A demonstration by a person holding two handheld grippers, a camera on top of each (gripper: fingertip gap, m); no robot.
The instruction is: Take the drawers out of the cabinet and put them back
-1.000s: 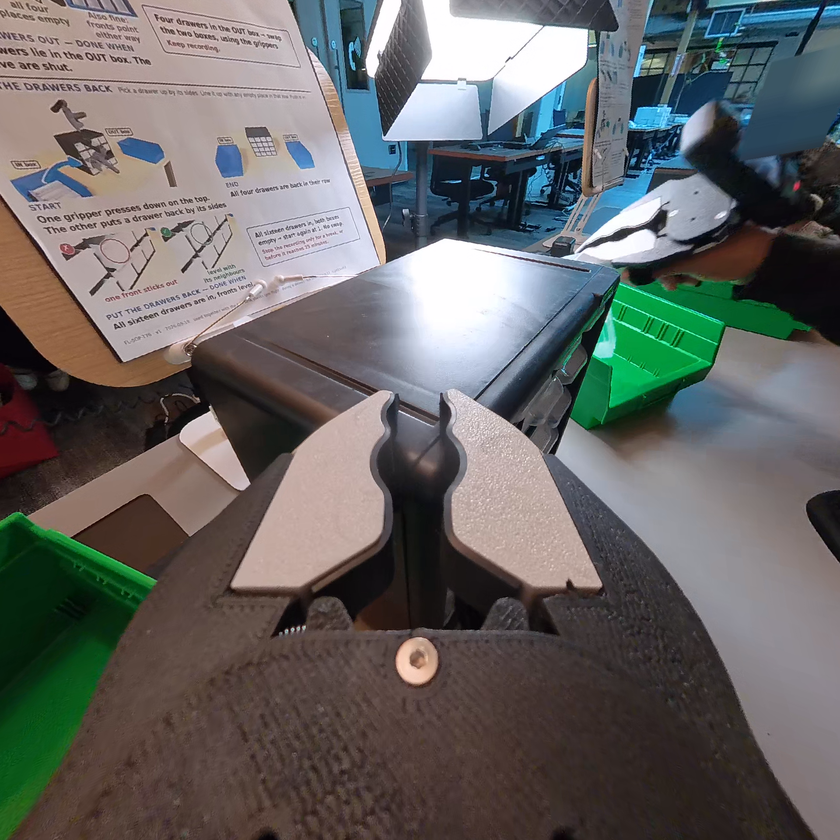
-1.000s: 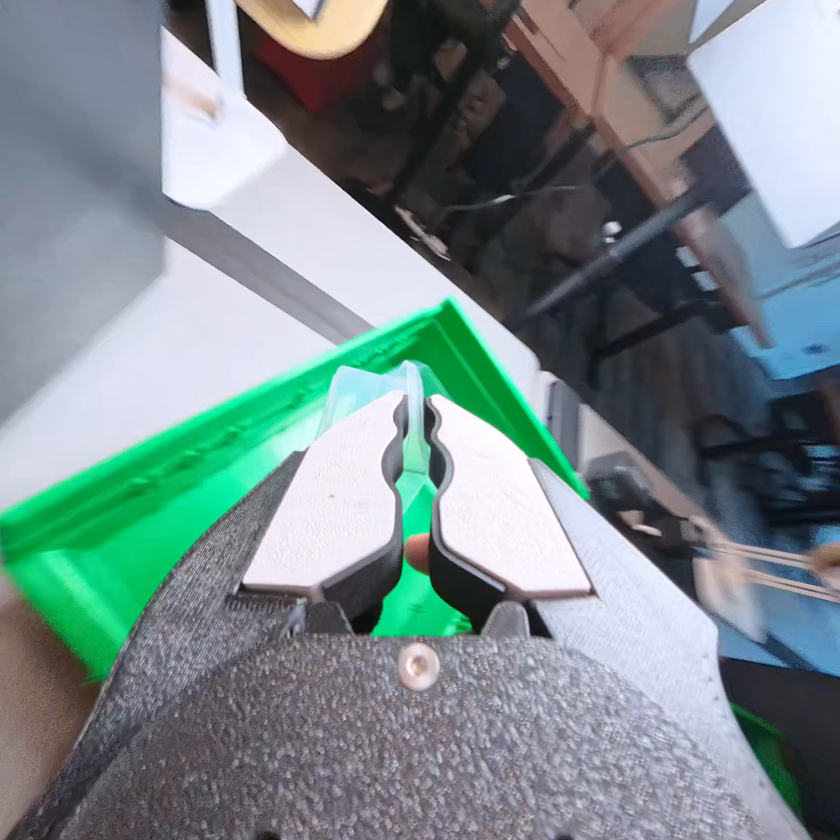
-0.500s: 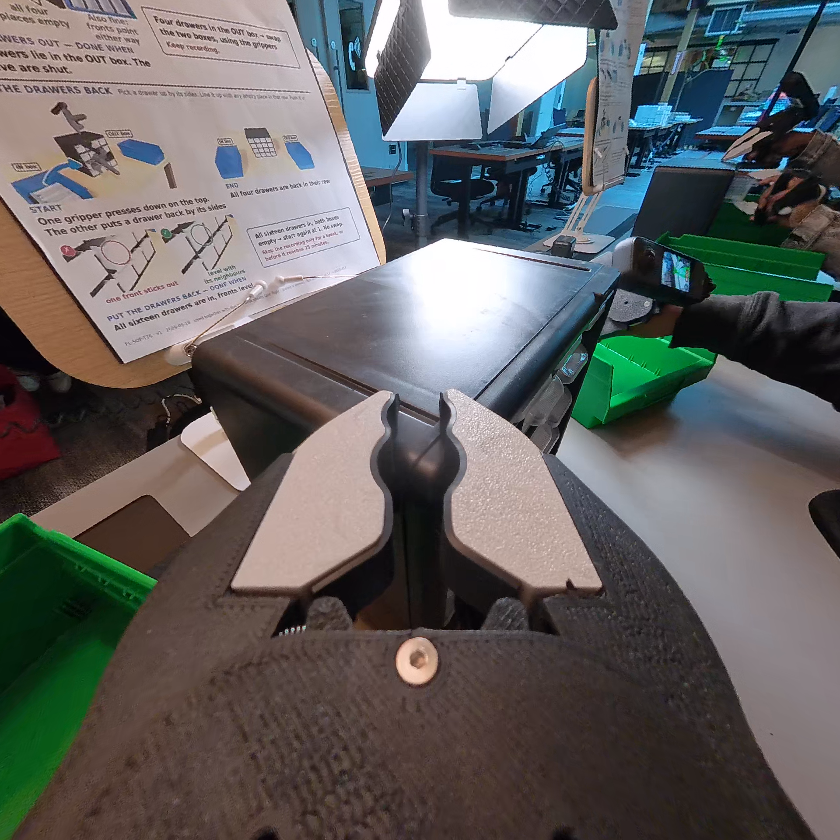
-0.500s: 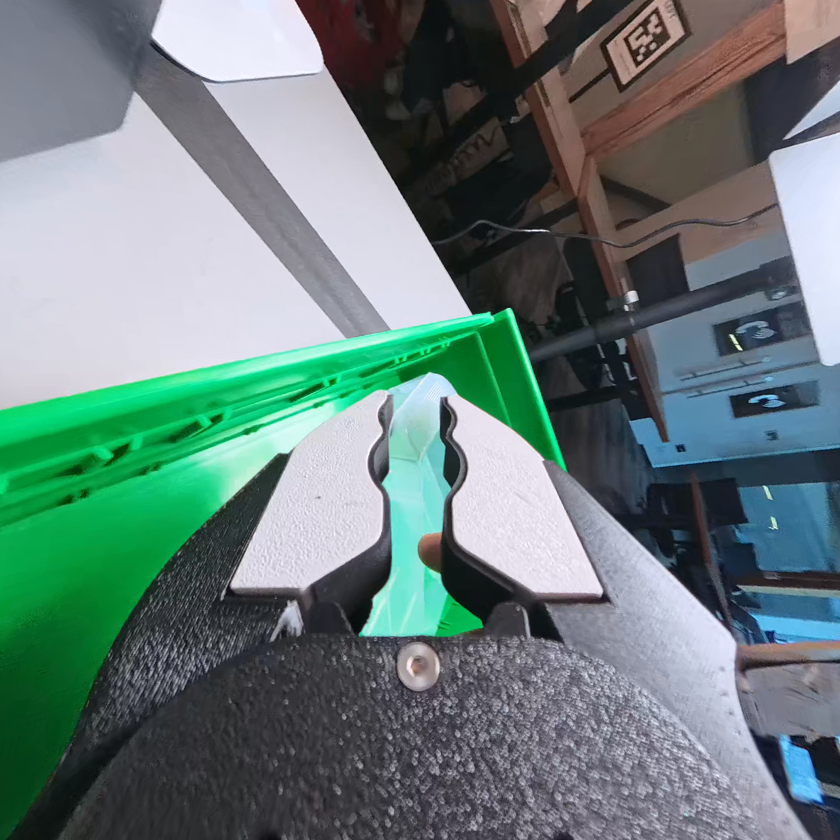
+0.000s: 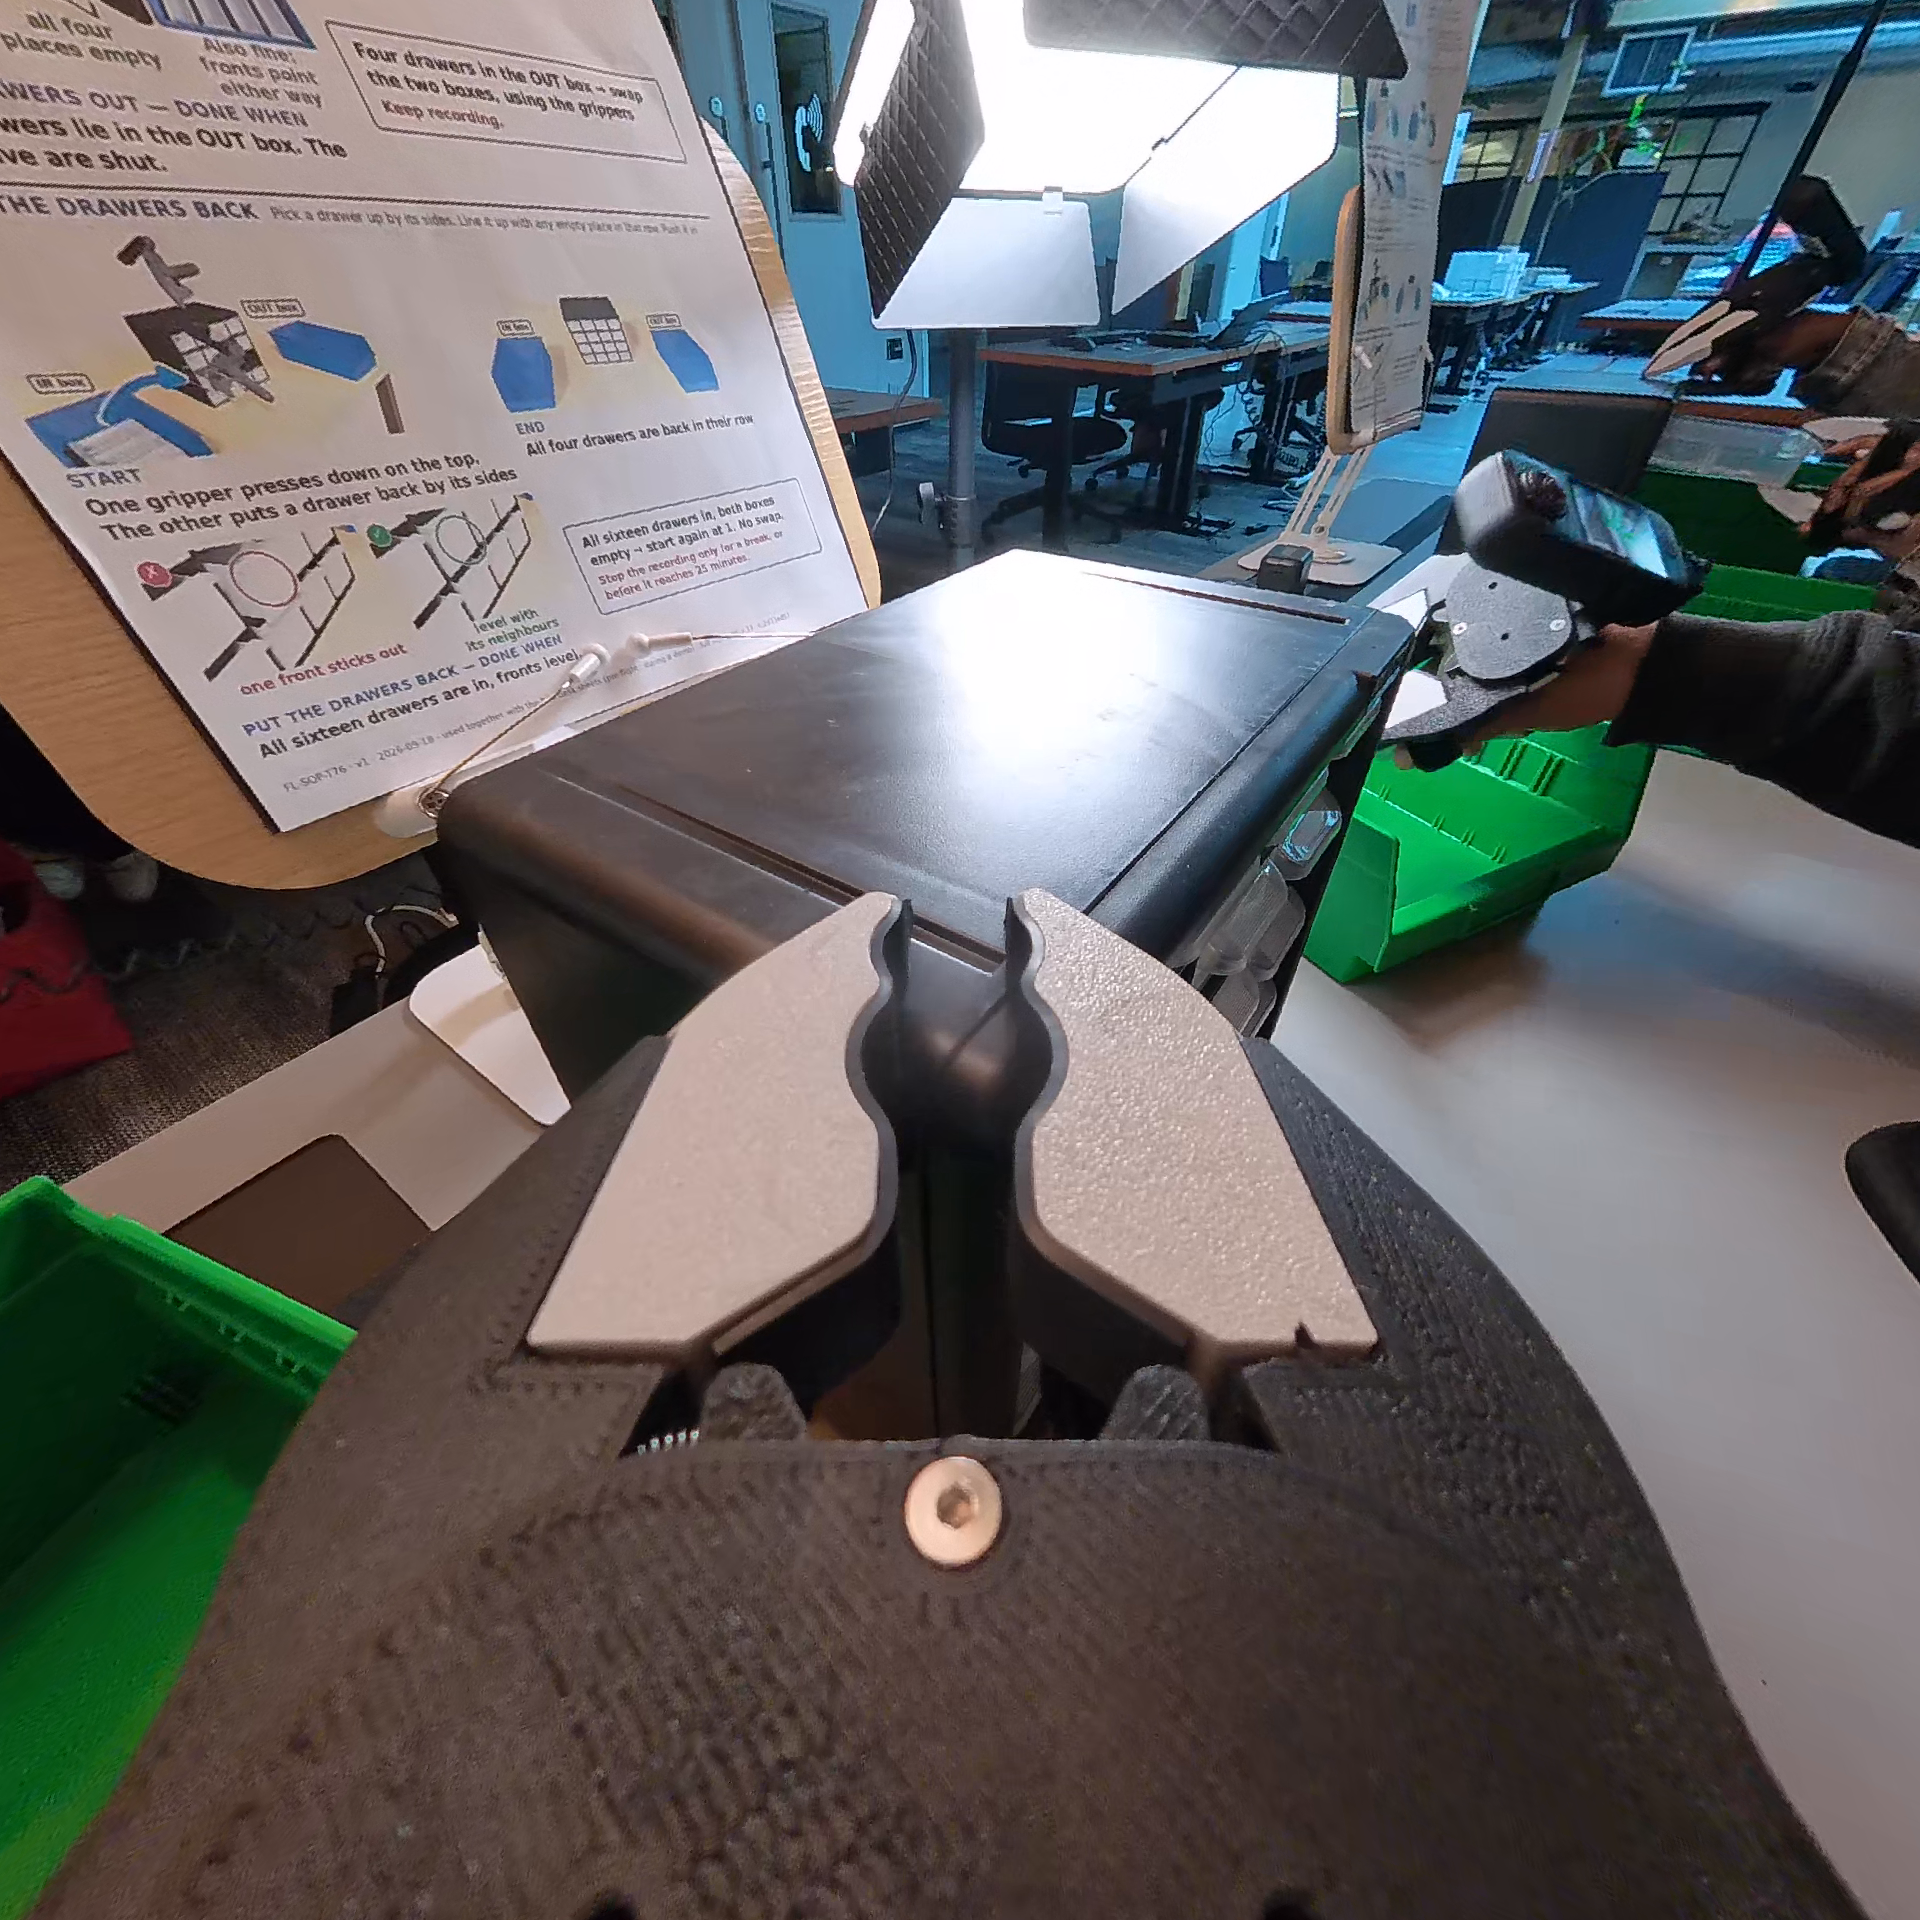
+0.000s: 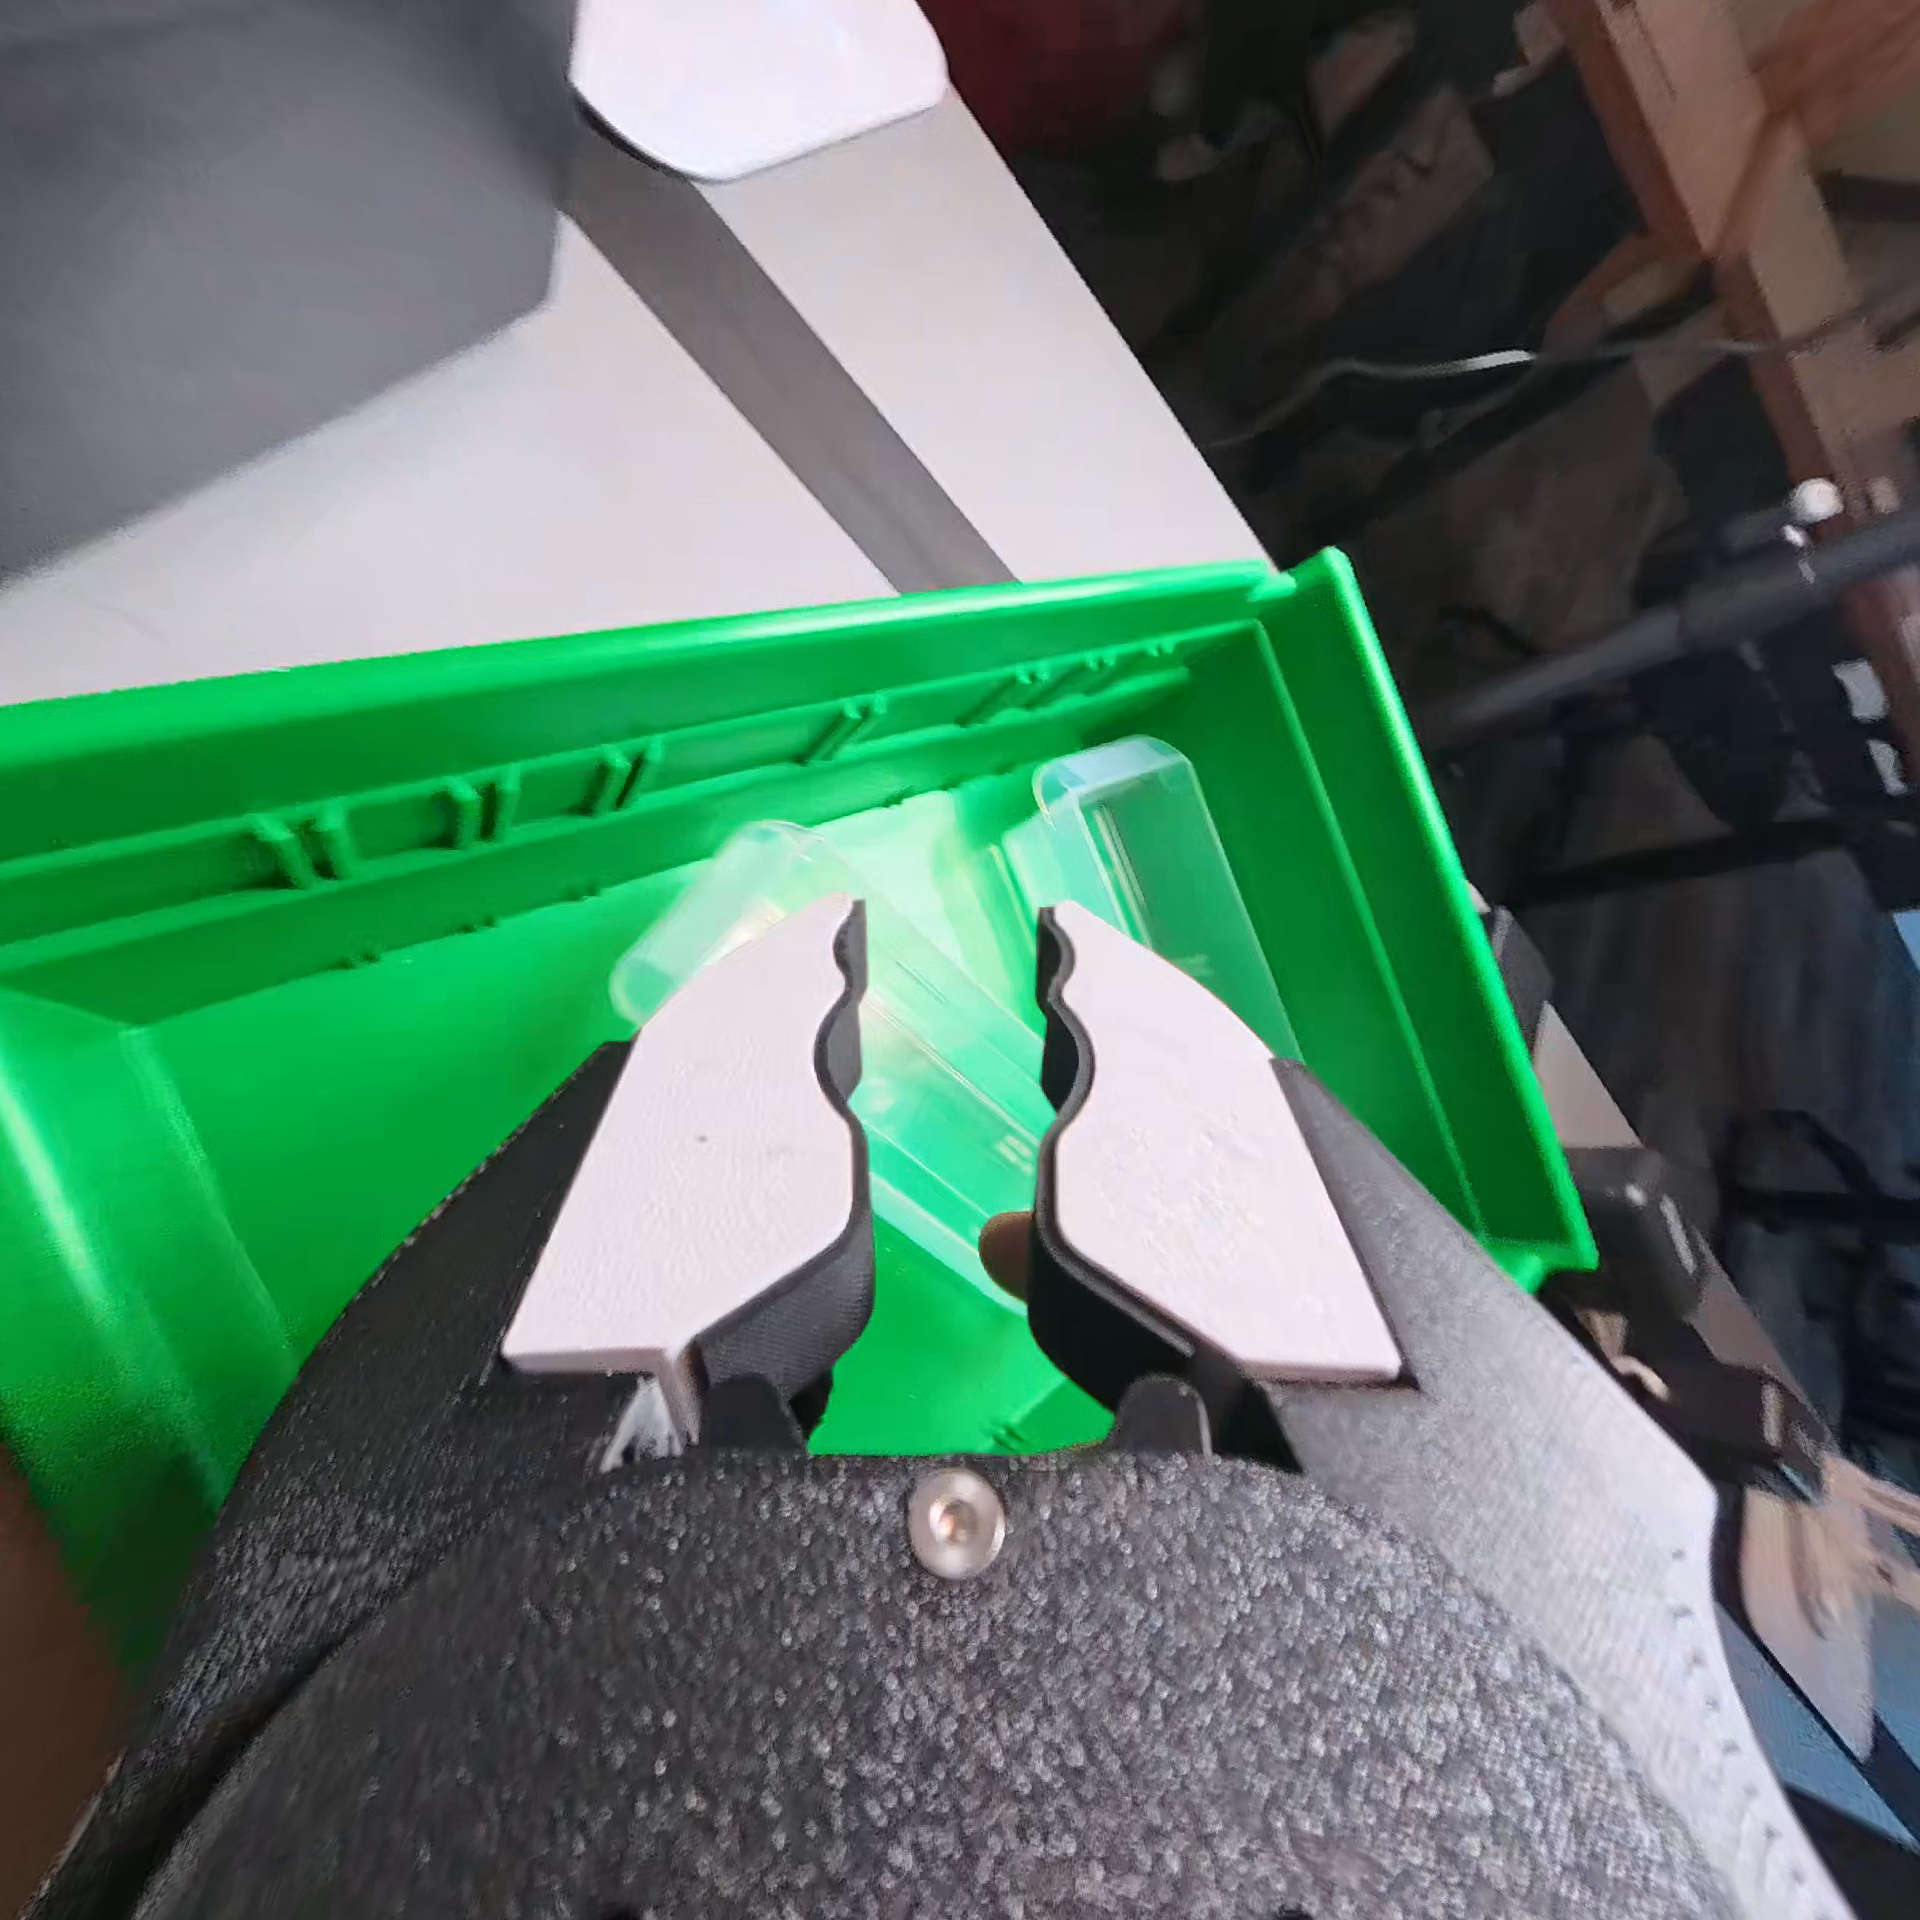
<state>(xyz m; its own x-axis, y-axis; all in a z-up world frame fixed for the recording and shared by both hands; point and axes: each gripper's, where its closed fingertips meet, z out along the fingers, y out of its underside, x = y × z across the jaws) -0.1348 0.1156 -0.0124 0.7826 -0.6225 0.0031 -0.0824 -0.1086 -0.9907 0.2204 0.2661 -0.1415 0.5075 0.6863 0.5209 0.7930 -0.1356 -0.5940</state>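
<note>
Pale grey, smooth tabletop [image 5: 1558, 1091] fills a workshop lit by a bright studio lamp [image 5: 1091, 114], with desks and chairs far behind.

Left gripper [image 5: 954, 935] has rough grey finger plates with wavy black inner edges, set in a coarse black printed body. Its fingers stand close together with a narrow gap, holding nothing, their tips at the near top edge of the cabinet [image 5: 935, 727]. That cabinet is a black plastic box with a smooth, glossy top; clear drawer fronts [image 5: 1262, 914] show down its right face. Behind it and to the gripper's left leans a rounded wooden board carrying an instruction sheet [image 5: 395, 395]. A green plastic bin [image 5: 125, 1455] sits low to the left, and another green bin [image 5: 1455, 873] lies ahead to the right, beyond the cabinet.

Right gripper [image 6: 948, 925] is held over that second green bin [image 6: 520, 707], a ribbed, shiny moulded tub. Its fingers stand apart. A clear plastic drawer [image 6: 935, 1060] lies tilted on the bin floor between and below them; whether they touch it cannot be told. A second clear drawer [image 6: 1132, 831] rests just beyond, to the right, against the bin's end wall. Past the bin, dark blurred clutter fills the room.
</note>
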